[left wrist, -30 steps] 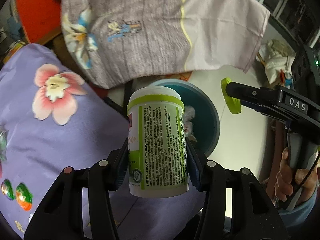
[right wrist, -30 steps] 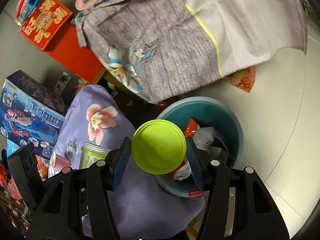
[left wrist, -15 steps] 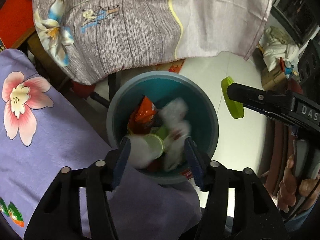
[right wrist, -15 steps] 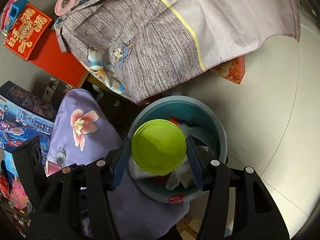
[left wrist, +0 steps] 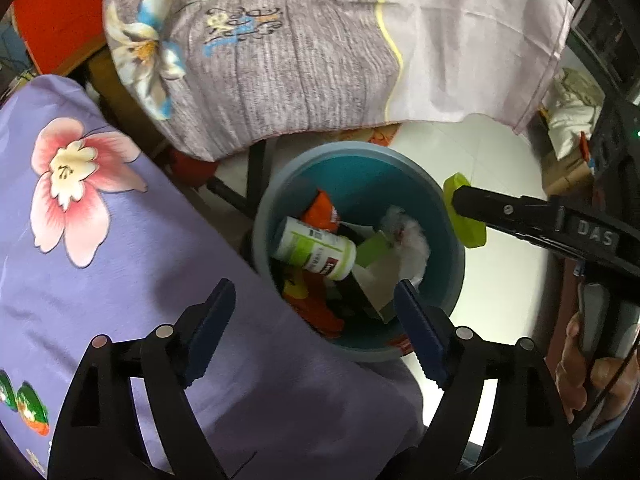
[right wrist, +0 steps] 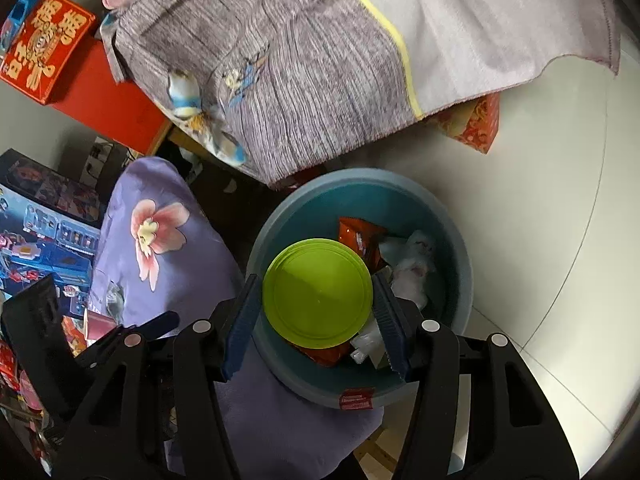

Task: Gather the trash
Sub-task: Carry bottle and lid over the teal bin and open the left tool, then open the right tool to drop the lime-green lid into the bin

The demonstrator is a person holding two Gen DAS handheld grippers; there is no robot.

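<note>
Currently, I see my left gripper (left wrist: 312,320) jaws opening, nothing between | white-green bottle (left wrist: 314,249) lying in teal bin (left wrist: 454,276) | right gripper (right wrist: 316,320) clamped on green lid (right wrist: 318,294) over bin.

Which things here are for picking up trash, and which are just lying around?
For the job:
- teal bin
- white and green bottle, lying in the bin
- green lid, gripped by the right claw
- left claw, opening, nothing in it

Just lying around:
- purple flowered cloth
- grey cloth
- red box
</note>
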